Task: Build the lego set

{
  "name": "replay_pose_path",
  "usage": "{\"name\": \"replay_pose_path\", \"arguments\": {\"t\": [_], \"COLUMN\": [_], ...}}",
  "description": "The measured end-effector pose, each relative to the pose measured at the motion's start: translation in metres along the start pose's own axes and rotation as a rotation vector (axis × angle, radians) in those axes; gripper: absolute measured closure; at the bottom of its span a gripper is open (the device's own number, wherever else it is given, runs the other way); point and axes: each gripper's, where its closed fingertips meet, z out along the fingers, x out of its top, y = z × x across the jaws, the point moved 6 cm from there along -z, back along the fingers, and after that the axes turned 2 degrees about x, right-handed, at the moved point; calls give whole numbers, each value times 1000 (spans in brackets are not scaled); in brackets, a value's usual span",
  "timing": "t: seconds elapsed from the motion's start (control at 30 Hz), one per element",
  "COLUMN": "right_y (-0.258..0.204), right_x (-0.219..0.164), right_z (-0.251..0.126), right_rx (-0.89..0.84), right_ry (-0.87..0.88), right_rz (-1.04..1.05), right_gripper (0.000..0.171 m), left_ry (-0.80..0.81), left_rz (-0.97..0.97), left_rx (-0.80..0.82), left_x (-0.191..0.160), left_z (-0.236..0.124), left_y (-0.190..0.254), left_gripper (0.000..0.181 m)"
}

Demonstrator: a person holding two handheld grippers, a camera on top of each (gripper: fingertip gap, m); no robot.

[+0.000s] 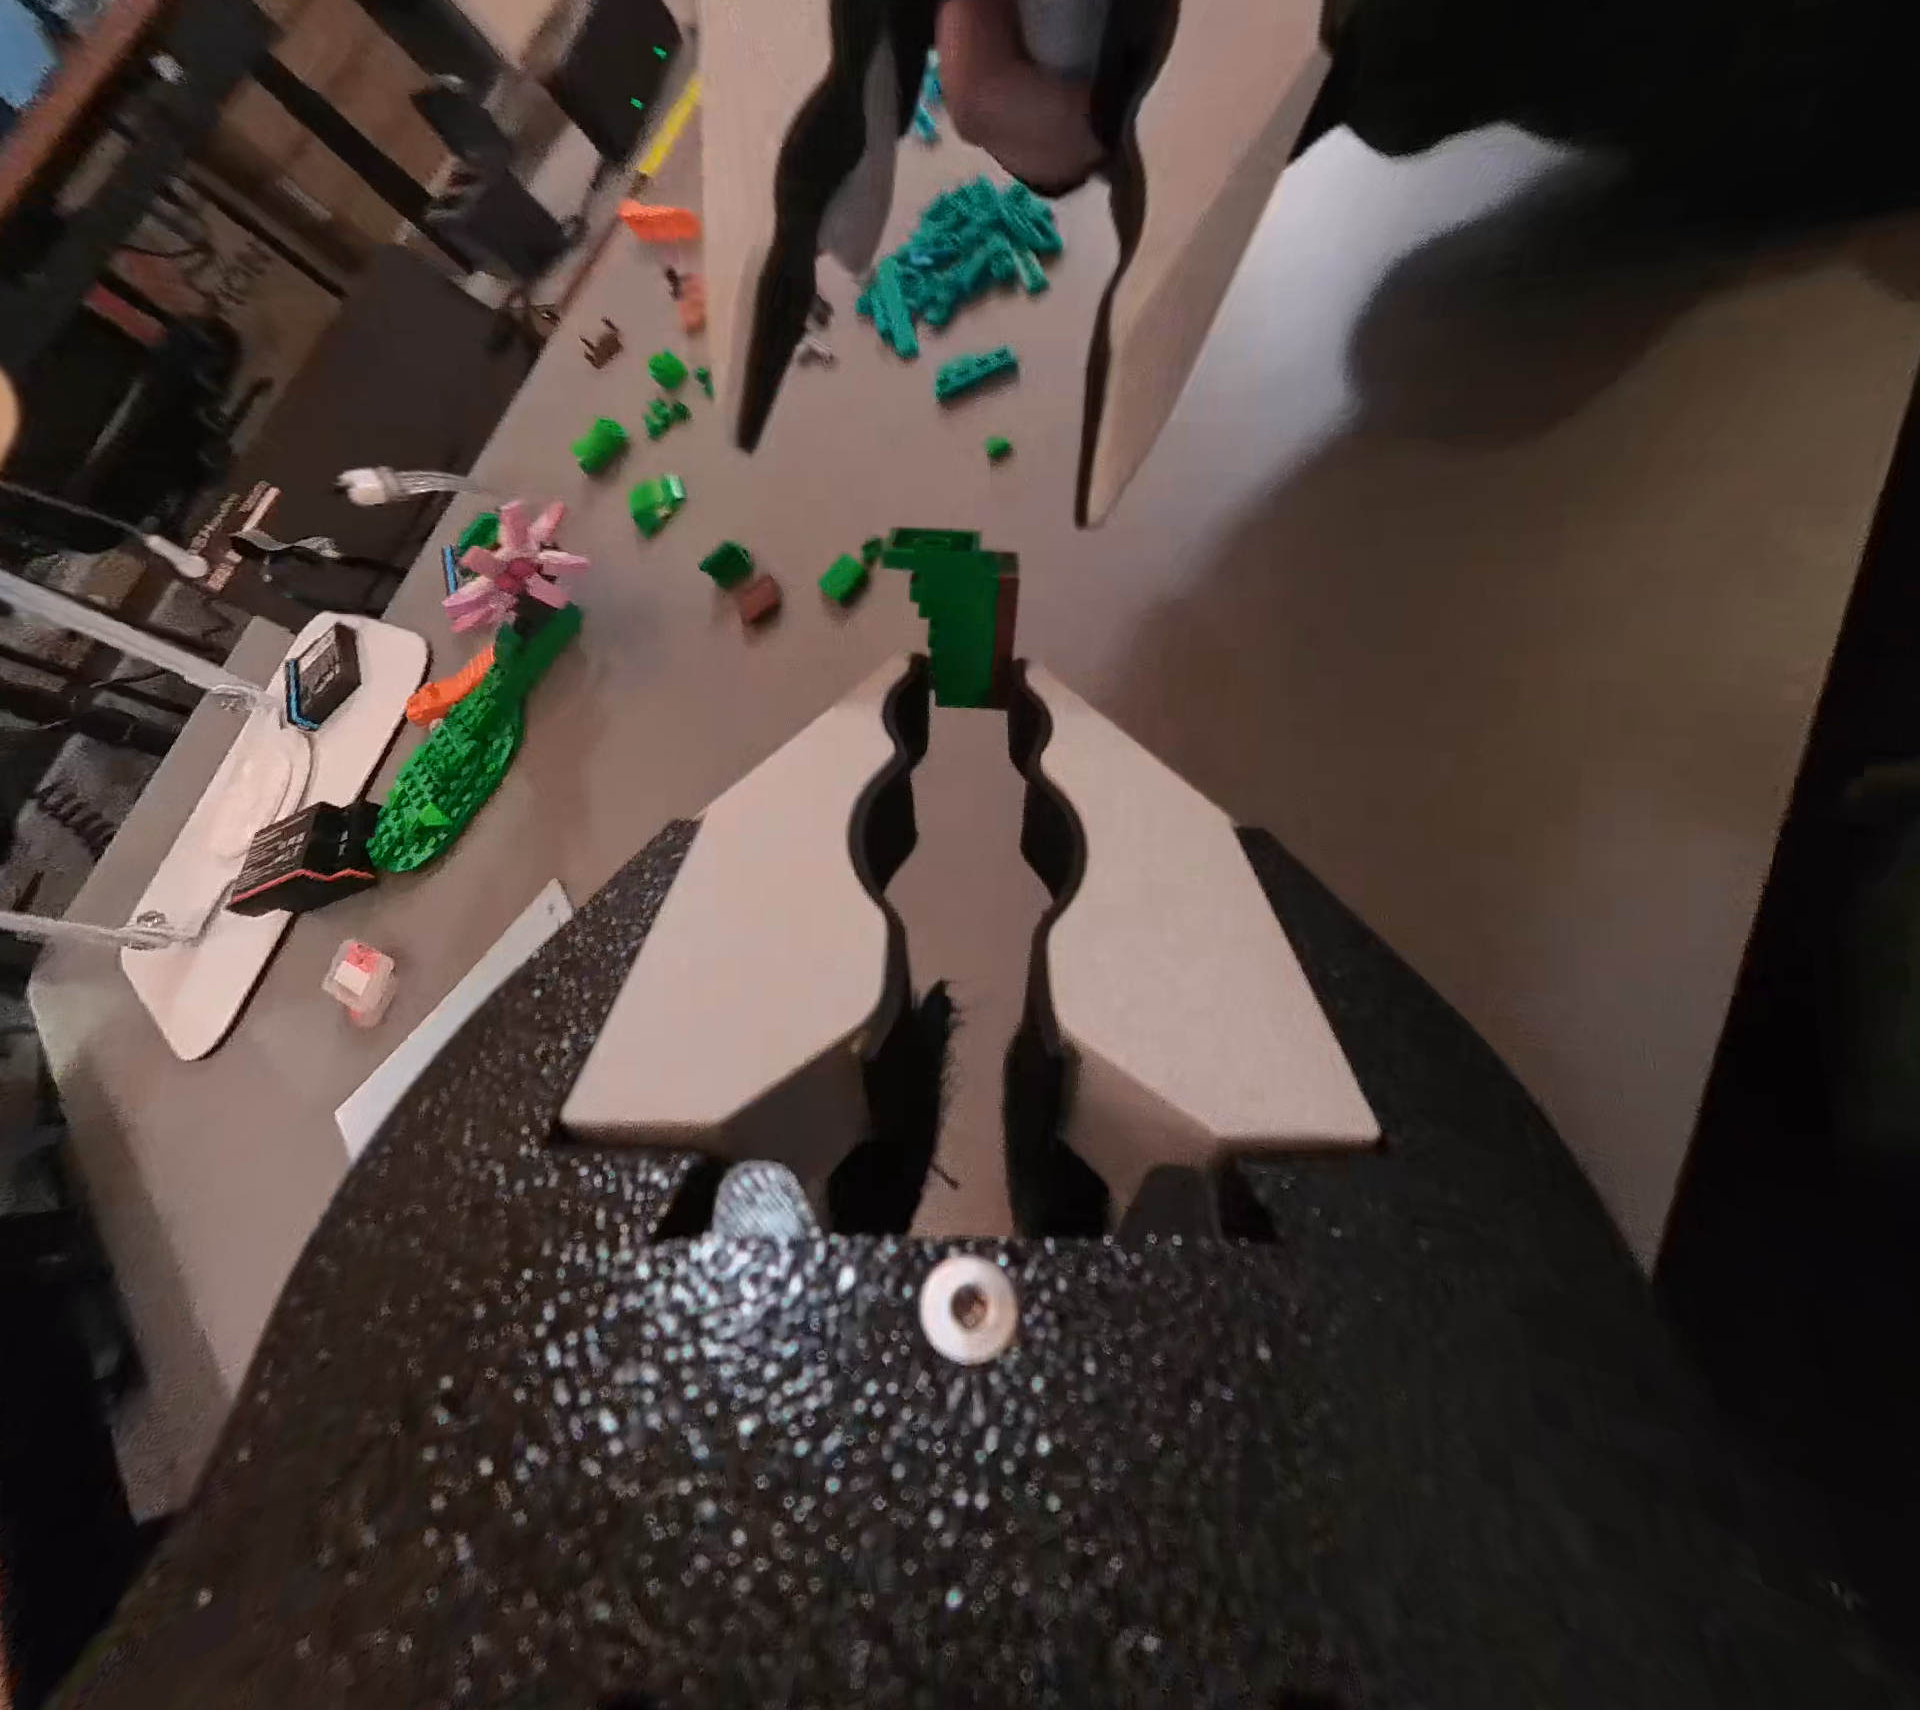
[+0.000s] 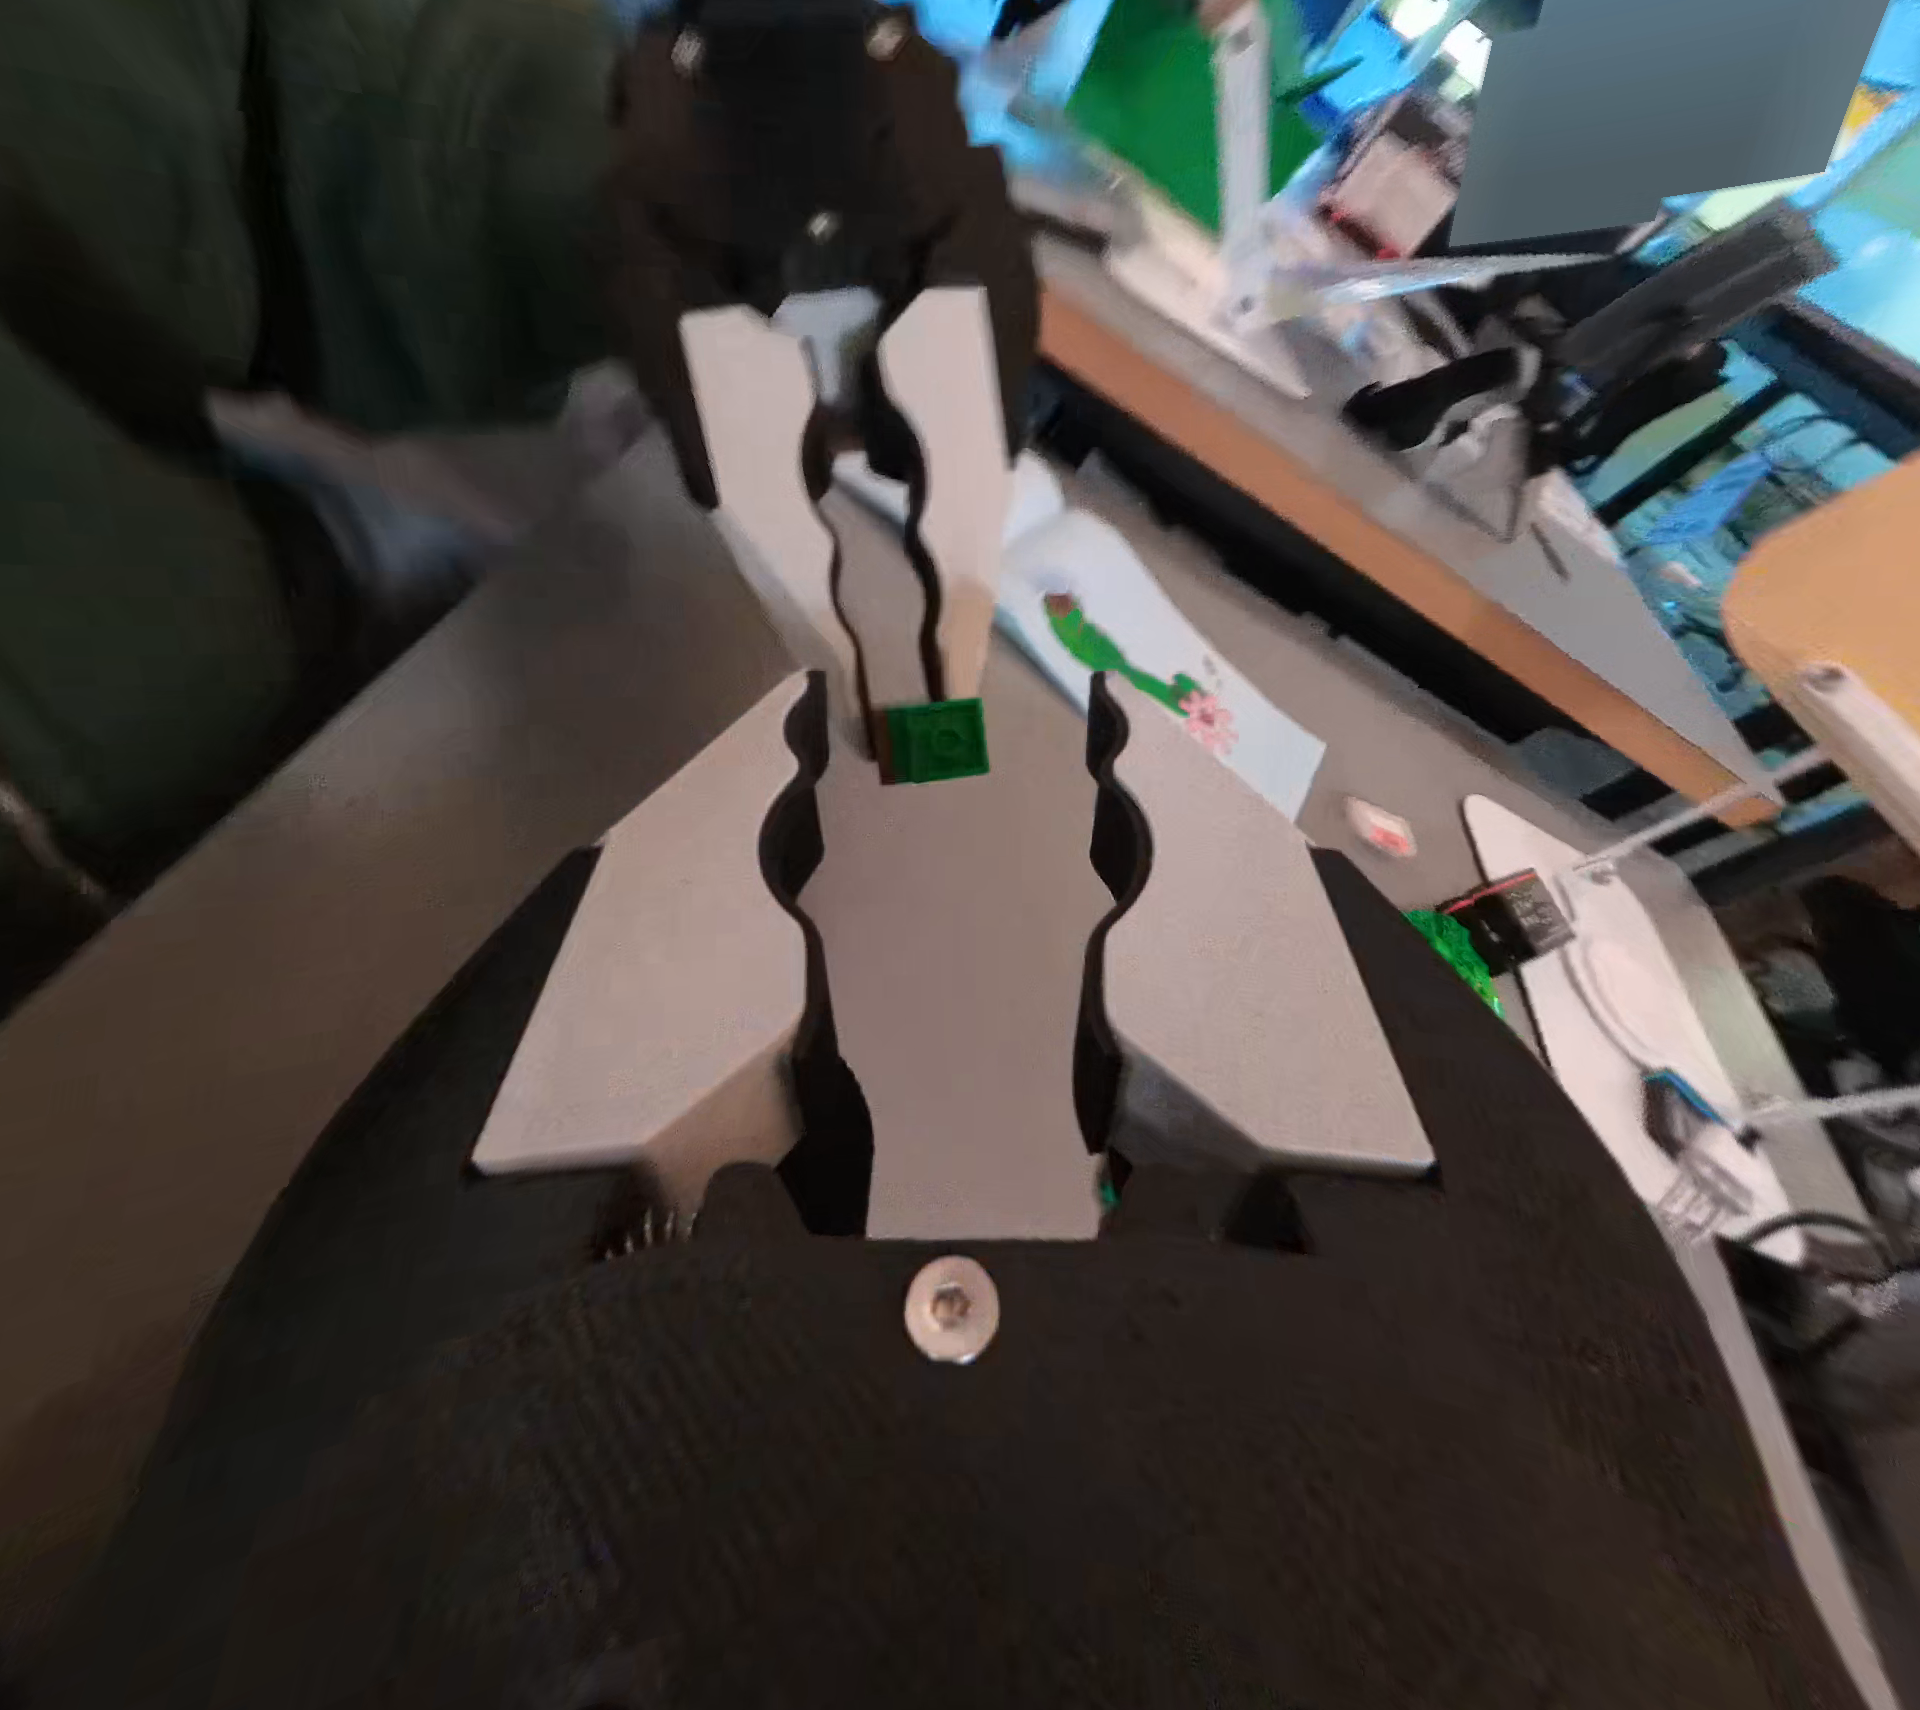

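In the left wrist view, the left gripper [image 1: 971,673] pinches a small stepped green assembly [image 1: 961,611] at its lower end, the jaws narrow around it; a brown layer runs down one side of the piece. It is held up off the grey table [image 1: 1455,725], probably so the other tool can reach its free end; the right gripper [image 1: 914,465] hangs opposite with its fingers spread and nothing between them, tips pointing toward the piece but apart from it. Behind lie a teal brick pile [image 1: 961,252], scattered loose green bricks [image 1: 655,507], and to the left a green base plate [image 1: 457,756] with a pink flower [image 1: 514,569] standing on it, seemingly the main build awaiting this part.

In the right wrist view, the right gripper [image 2: 956,704] is wide and empty; the left gripper beyond it presents the green assembly [image 2: 940,738] end-on, one stud facing the camera, just ahead of the open tips. An instruction sheet [image 2: 1143,673] lies flat on the table behind; motion blur hides finer detail.
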Motion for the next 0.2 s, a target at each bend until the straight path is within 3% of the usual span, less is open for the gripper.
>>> {"name": "replay_pose_path", "arguments": {"t": [0.03,0.2], "right_y": [-6,-14], "right_x": [-2,-14], "right_z": [6,19], "right_rx": [29,30], "right_ry": [-44,-184], "right_rz": [-33,-134], "right_gripper": [123,139], "left_ry": [-16,-34], "left_rz": [18,30], "left_rx": [-13,-45], "left_x": [-1,-1], "left_z": [0,0], "left_y": [2,6], "left_gripper": [168,168]}}
